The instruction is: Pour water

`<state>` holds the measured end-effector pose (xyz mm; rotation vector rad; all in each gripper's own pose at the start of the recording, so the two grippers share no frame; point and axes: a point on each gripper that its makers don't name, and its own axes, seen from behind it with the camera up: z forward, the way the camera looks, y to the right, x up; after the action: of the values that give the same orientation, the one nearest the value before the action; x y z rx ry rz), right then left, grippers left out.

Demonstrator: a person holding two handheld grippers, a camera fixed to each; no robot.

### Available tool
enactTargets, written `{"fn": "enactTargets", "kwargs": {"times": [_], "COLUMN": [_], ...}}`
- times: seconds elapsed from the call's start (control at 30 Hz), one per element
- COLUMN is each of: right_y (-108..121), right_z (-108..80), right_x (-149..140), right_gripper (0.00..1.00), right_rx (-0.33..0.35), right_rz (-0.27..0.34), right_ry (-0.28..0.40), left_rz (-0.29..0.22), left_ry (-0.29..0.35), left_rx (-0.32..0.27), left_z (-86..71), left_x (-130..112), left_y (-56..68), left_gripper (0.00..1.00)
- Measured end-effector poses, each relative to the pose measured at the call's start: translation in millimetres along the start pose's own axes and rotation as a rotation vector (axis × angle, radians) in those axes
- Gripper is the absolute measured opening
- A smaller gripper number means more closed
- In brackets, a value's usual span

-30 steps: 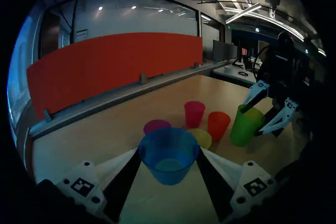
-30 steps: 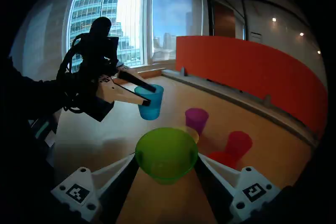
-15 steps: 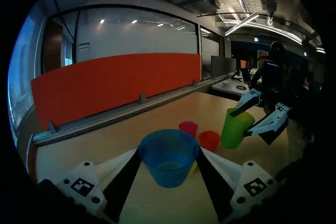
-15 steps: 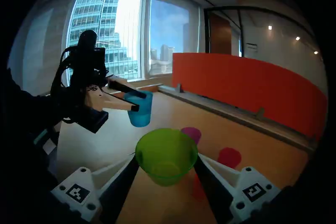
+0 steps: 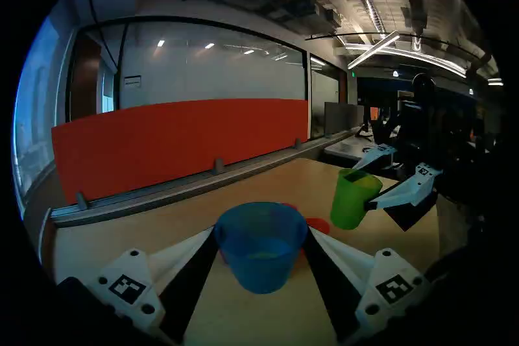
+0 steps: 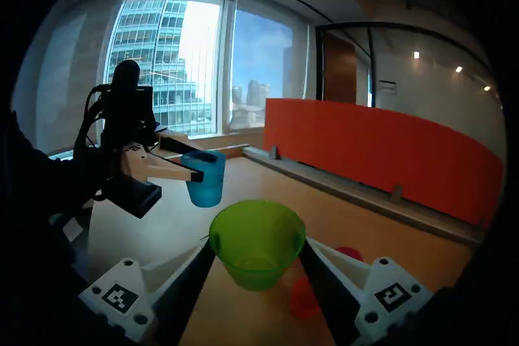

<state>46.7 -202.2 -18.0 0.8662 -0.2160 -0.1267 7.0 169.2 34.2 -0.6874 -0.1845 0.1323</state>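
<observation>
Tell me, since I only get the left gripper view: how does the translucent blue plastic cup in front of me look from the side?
Observer: In the right gripper view the translucent blue plastic cup is upright, off the wooden table, with the left gripper jaws pressing it near the rim from both sides.
Operator: Can you look into the green one?
Observer: Yes. The translucent green plastic cup shows that camera its open mouth, clamped between the right gripper jaws. I cannot tell whether it holds water.
</observation>
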Motion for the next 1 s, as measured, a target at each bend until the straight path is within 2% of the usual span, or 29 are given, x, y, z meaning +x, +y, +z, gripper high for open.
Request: {"fn": "enactTargets", "kwargs": {"times": [0.5, 1.0], "right_y": [8, 12], "right_z": [-2.6, -2.2], "right_x": [22, 35], "right_gripper": [0.92, 0.92], "right_rx": [-0.014, -0.013], "right_rz": [0.016, 0.011], "right_ry": [0.089, 0.138], "left_rz": [-0.002, 0.002], "left_ry": [0.029, 0.059], "left_rx": [-0.011, -0.027], "left_z": [-5.8, -8.9], "left_x": [8, 21], "left_y": [7.7, 15.9], "left_gripper": [0.87, 0.87]}}
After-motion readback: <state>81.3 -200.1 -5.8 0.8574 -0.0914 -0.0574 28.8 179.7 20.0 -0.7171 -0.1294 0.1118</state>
